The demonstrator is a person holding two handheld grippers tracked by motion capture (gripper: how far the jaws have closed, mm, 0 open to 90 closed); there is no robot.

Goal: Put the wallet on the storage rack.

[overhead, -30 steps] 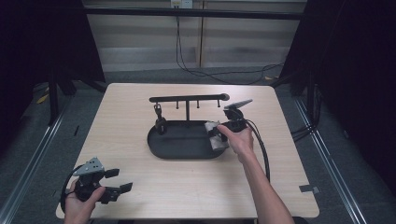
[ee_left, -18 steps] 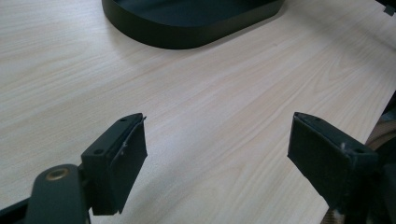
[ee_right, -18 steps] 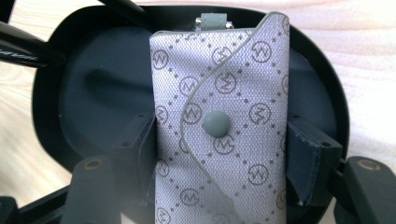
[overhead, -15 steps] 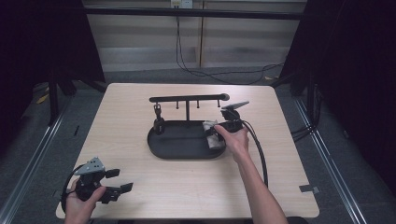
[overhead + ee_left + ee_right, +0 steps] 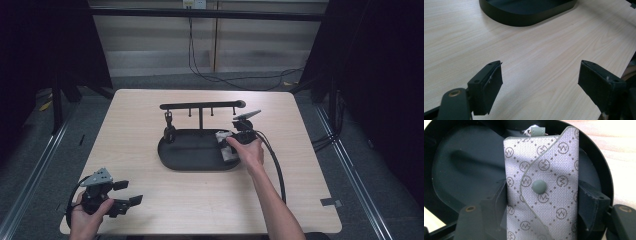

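On the pale wooden desk (image 5: 150, 130), mid-frame, my right tool (image 5: 541, 202) grips a patterned grey pouch (image 5: 541, 182) over the black tray (image 5: 190, 155), while my left tool (image 5: 540, 82) gapes wide, lower left.

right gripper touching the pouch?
Touching. Right gripper view: both fingers of the right gripper press against the sides of the grey patterned pouch.

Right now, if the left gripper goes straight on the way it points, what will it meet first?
Probably the black tray. The left gripper, jaws open, points over bare table toward the tray's rim, though depth is unclear.
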